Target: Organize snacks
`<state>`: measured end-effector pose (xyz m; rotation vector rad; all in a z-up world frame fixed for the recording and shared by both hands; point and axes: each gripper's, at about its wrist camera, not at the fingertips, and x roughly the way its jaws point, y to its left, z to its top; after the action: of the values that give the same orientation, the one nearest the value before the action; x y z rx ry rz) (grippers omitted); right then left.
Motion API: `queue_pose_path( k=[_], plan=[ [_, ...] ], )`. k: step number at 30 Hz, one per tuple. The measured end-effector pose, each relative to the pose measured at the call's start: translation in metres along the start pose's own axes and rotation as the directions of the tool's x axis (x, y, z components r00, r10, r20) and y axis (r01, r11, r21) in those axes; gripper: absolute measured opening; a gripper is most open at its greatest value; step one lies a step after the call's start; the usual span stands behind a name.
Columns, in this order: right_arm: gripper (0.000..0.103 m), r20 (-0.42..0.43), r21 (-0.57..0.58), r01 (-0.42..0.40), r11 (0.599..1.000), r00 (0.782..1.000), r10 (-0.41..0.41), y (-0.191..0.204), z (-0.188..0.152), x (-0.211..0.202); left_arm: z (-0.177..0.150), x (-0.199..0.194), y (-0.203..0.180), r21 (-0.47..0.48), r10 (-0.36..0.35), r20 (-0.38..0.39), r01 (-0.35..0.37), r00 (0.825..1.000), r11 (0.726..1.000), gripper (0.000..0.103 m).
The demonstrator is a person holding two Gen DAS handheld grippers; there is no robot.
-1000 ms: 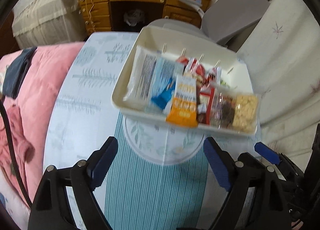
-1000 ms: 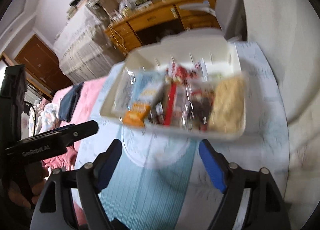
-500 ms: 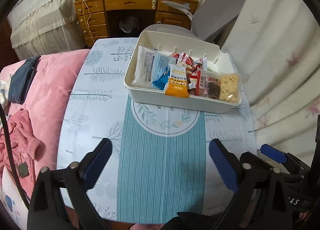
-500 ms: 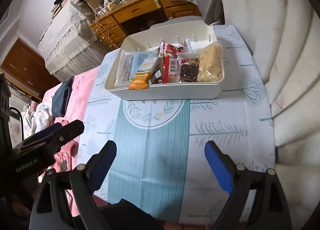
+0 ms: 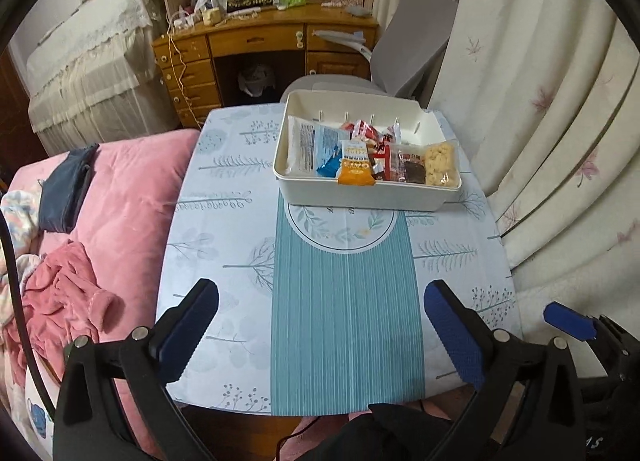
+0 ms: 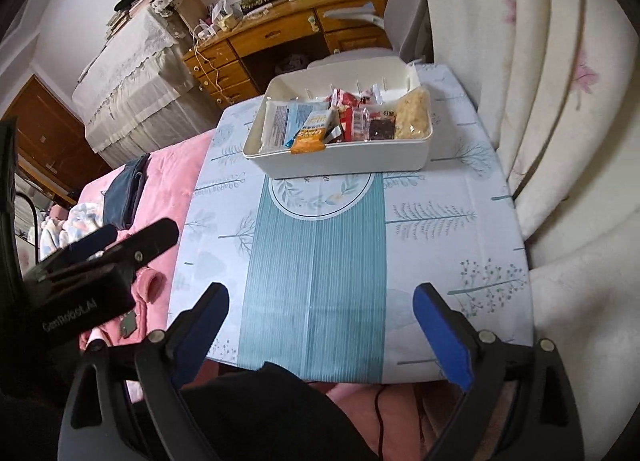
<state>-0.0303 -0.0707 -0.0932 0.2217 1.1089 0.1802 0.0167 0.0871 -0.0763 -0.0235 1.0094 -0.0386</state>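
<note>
Snacks [image 5: 372, 161] sitting packed in white box [image 5: 360, 195] at table's far edge | left gripper [image 5: 320, 327], right gripper [image 6: 320, 323] hovering over near edge, jaws spread, holding nothing

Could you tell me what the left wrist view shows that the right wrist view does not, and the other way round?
Only the left wrist view shows the grey chair's backrest and the right hand-held gripper's blue pad at the right edge. Only the right wrist view shows the brown door and the left hand-held gripper's body at the left. Both share the white bin of snacks, the tablecloth, the wooden desk and the pink quilt.
</note>
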Motion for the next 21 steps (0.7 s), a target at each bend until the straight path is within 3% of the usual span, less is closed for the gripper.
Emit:
queue_pose_path(
  k=[13,21],
  plan=[
    [0.102,0.122,0.027,0.063,0.998,0.990,-0.066,0.015,-0.010,-0.020,-0.009,-0.018,0.011,0.025,0.025,0.054,-0.026,0.998,0.999,0.102],
    [0.102,0.112,0.023,0.057,0.998,0.992,-0.060,0.021,-0.008,-0.015,-0.006,-0.016,0.014,0.017,0.015,0.072,-0.017,0.997,1.000,0.102]
  ],
)
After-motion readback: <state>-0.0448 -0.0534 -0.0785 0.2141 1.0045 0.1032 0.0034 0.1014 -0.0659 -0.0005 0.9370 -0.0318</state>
